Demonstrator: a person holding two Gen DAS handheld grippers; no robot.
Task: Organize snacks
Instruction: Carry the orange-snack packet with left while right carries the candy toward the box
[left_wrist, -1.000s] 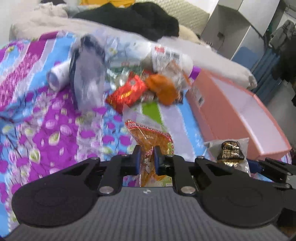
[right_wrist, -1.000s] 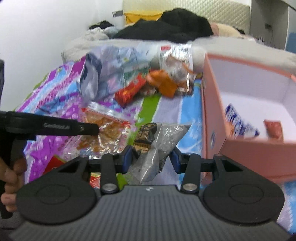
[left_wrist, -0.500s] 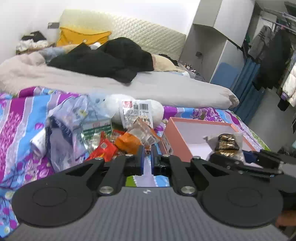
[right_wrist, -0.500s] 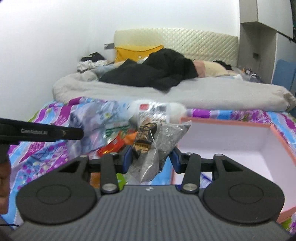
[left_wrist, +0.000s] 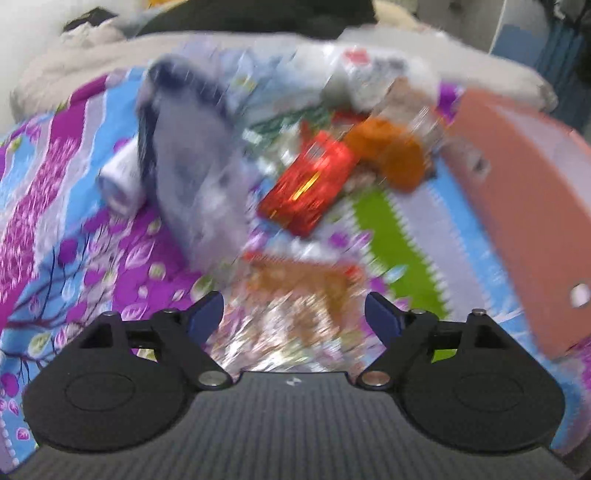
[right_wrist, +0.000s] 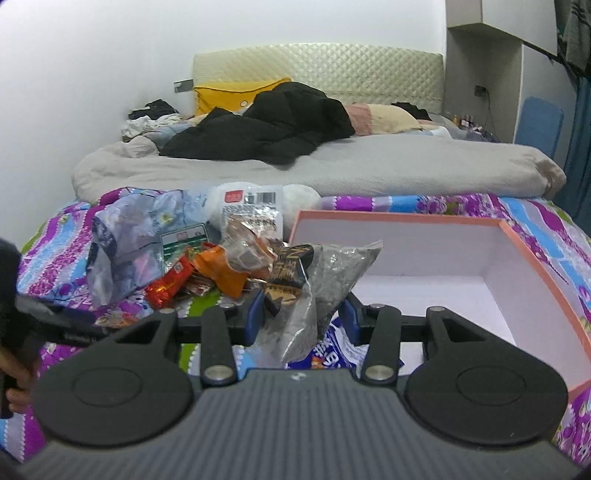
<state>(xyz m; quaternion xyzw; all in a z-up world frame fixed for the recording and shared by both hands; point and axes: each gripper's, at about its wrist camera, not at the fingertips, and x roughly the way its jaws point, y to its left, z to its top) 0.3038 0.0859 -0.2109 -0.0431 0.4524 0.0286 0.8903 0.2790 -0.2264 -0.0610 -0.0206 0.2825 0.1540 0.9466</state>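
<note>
One clear snack bag (right_wrist: 317, 291) sits clamped in the right gripper (right_wrist: 301, 314) over the pink box (right_wrist: 535, 258) (grip's only on crinkly film, could slip out early); left gripper (left_wrist: 293, 314) jaws are opening, empty, above a blurry orange packet (left_wrist: 295, 284)

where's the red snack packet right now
In the left wrist view the red snack packet lies on the floral bedspread mid-frame, just left of the orange packet, with the pink box further right.

White wall (right_wrist: 92, 92), quilted headboard (right_wrist: 317, 74), grey duvet (right_wrist: 388, 166).
</note>
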